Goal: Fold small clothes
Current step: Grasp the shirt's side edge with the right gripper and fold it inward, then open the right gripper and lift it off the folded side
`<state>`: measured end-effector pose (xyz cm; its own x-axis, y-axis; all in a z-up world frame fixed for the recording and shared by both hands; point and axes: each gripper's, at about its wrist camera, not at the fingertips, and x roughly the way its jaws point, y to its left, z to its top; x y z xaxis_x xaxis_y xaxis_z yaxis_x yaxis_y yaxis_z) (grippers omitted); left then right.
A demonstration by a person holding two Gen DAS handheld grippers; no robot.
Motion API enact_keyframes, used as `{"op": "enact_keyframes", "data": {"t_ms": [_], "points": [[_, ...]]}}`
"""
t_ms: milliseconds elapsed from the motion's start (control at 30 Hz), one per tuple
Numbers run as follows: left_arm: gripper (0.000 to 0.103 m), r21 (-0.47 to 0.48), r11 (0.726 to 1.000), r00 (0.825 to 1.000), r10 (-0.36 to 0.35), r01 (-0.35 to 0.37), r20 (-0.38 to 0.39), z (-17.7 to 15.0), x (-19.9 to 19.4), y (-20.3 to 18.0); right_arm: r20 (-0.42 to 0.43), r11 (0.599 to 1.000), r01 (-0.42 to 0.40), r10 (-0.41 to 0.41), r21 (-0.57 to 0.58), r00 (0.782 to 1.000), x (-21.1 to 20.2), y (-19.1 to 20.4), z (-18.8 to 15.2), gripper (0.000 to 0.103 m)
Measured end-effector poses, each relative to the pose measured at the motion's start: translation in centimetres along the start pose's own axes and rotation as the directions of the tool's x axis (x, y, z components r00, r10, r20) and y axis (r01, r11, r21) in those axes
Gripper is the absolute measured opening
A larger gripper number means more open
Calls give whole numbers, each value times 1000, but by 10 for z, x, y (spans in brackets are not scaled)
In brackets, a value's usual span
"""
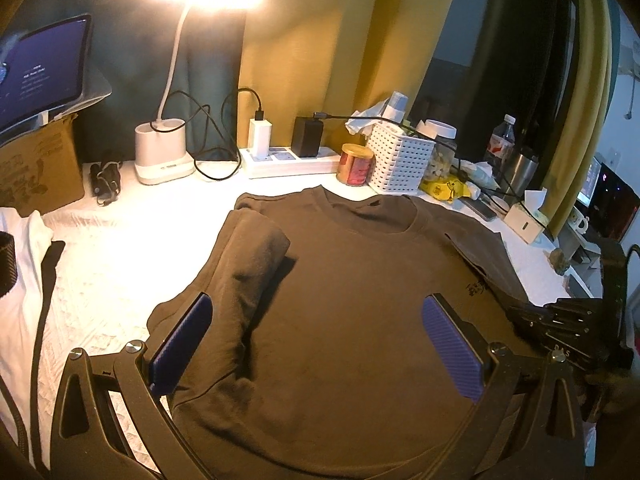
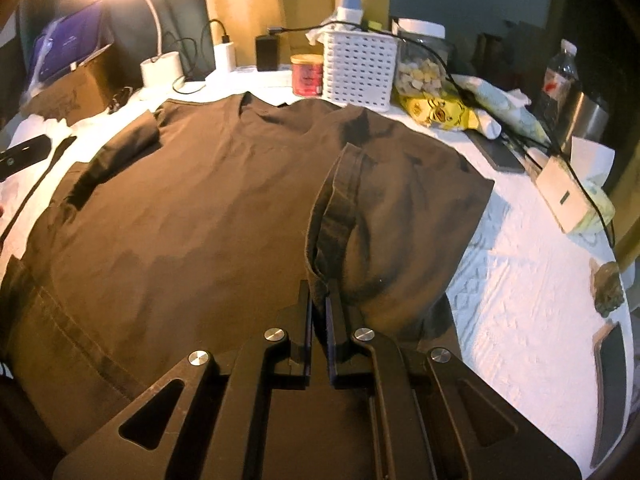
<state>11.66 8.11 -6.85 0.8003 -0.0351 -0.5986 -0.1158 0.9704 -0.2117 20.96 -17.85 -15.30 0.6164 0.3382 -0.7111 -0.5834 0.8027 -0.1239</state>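
A dark brown T-shirt (image 1: 344,280) lies flat on the white textured tabletop (image 1: 116,248), collar toward the back. Its left sleeve (image 1: 256,264) is folded inward over the body. My left gripper (image 1: 316,320) hovers just above the shirt's chest, open, its purple pads wide apart with nothing pinched. In the right wrist view the same T-shirt (image 2: 192,216) fills the frame, and my right gripper (image 2: 319,296) is shut on the hem of the right sleeve (image 2: 340,208), which is lifted and drawn inward over the shirt's body.
At the back stand a lit desk lamp (image 1: 164,152), a power strip (image 1: 288,160) with chargers, a red tin (image 1: 354,164), a white basket (image 1: 400,160) and a cardboard box (image 1: 36,168). Bottles, a phone and a small white box (image 2: 560,196) crowd the right edge.
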Motion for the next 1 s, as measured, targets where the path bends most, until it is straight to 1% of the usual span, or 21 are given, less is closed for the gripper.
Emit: {"op": "enact_keyframes", "data": {"t_ms": [100,167,233,267,300,333,367,433,500,667,733,833,933,1000], "points": [[102,9,1000,1000,-8,8,3,0,-1,-3,36,1000,7,-7,0,999,-9,5,-1,6],[102,16,1000,1000,-15,15,4,0,-2,-6,11,1000,-15,16,-8,1000,-7,8,-3,6],[102,20,1000,1000,-18,18,2,-1,-3,-9,-47,998,-41,39,-39,998,1,15,-7,8],[102,22,1000,1000,-19,19,1,-1,-3,-10,-72,997,-57,53,-53,996,3,19,-10,19],[102,24,1000,1000,-19,19,1,-1,-4,-11,-95,994,-90,83,-69,992,5,24,-14,29],[102,25,999,1000,-19,19,1,-1,-4,-11,-100,991,-108,99,-83,990,4,28,-17,52],[102,26,999,1000,-20,20,1,-1,-5,-12,-100,988,-118,109,-99,989,3,32,-19,61],[102,27,999,1000,-19,19,0,-1,-5,-13,-99,986,-119,108,-115,989,-2,37,-23,62],[102,27,999,1000,-20,20,0,-1,-5,-13,-90,989,-114,106,-96,990,-8,33,-25,62],[102,39,999,1000,-21,21,-6,-3,-5,-16,-41,998,-61,61,3,997,-25,1,-23,62],[102,41,999,1000,-19,20,-9,-2,-3,-17,-27,997,-55,56,50,998,-30,-13,-22,62],[102,44,999,1000,-18,19,-13,-1,0,-19,-32,992,-103,105,74,994,-29,-19,-23,62],[102,48,999,1000,-17,18,-15,0,1,-22,-45,989,-137,140,53,989,-22,-8,-22,62],[102,52,999,1000,-14,15,-17,0,2,-23,-50,983,-180,182,41,982,-15,2,-22,62]]}}
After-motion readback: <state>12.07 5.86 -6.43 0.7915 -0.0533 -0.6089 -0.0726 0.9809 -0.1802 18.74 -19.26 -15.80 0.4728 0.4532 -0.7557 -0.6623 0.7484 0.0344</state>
